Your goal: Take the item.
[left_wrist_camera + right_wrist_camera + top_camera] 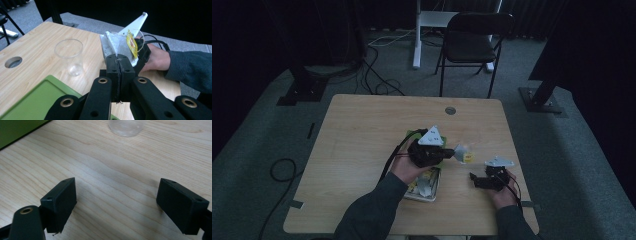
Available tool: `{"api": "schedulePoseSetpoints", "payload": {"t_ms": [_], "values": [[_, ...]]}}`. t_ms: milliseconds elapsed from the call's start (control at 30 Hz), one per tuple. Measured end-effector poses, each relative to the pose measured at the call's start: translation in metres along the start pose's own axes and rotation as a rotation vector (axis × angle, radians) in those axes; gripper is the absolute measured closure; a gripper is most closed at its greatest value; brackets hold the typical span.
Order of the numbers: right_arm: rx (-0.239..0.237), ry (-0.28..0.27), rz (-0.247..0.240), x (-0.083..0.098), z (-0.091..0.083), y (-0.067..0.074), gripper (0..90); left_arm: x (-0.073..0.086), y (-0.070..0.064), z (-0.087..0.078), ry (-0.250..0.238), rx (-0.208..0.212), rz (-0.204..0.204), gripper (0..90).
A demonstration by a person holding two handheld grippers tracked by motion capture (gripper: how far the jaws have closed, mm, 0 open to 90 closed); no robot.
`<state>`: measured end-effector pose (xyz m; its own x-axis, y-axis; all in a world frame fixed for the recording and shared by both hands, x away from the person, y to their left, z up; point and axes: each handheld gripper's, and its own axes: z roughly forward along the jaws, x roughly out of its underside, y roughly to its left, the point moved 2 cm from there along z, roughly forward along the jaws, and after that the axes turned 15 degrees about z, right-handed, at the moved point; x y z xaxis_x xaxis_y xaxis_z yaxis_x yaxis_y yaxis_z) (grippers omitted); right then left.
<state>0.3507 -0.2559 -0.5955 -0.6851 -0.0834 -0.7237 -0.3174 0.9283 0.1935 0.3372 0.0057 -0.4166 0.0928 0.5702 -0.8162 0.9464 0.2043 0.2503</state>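
Black and pressed flat together, the 2 fingers of my left gripper [117, 65] are clamped on the lower edge of a pyramid tea bag [113, 45], which stands up just beyond their tips, clear of the surface [37, 40]. Its yellow paper tag [131, 43] hangs on a thin string over the bag's far side. Ahead of these fingers and off to their left stands a clear plastic cup [70, 56], upright and empty as far as I can tell, near but not touching the bag. Below them lies the corner of a green tray [37, 97].

My right gripper [117, 205] rests low over bare wood with its 2 fingers spread wide and nothing between them; the foot of the cup [127, 127] sits well ahead of them. From above, that gripper [484, 179] lies to the right of the left one [447, 152], and the bag [461, 151] hangs between the 2.

I judge the bag to be very light, soft and easily crushed: thin mesh over loose leaves that would tear or fold under a hard squeeze. A seam or corner, where I have it now, is the safest hold, since the mesh is doubled there. String and tag swing freely and could snag the cup's rim, so the tag should stay outside when lowering the bag in.
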Motion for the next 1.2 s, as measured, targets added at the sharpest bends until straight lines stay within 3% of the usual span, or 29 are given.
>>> {"api": "schedulePoseSetpoints", "payload": {"t_ms": [233, 733, 1000, 1200], "values": [[0.000, -0.001, -0.001, 0.000, 0.000, -0.001, 15.8, -0.005, 0.008, 0.003, -0.003, -0.004, -0.013, 90.0], [-0.003, 0.000, -0.005, 0.000, 0.000, -0.002, 15.8, -0.029, 0.025, 0.024, 0.006, -0.009, 0.013, 90.0], [-0.004, 0.000, -0.004, 0.000, 0.000, -0.002, 15.8, -0.033, 0.034, 0.030, 0.008, -0.019, 0.002, 90.0], [-0.003, 0.000, -0.004, -0.001, 0.000, -0.002, 15.8, -0.035, 0.049, 0.038, 0.022, -0.031, -0.016, 90.0]]}}
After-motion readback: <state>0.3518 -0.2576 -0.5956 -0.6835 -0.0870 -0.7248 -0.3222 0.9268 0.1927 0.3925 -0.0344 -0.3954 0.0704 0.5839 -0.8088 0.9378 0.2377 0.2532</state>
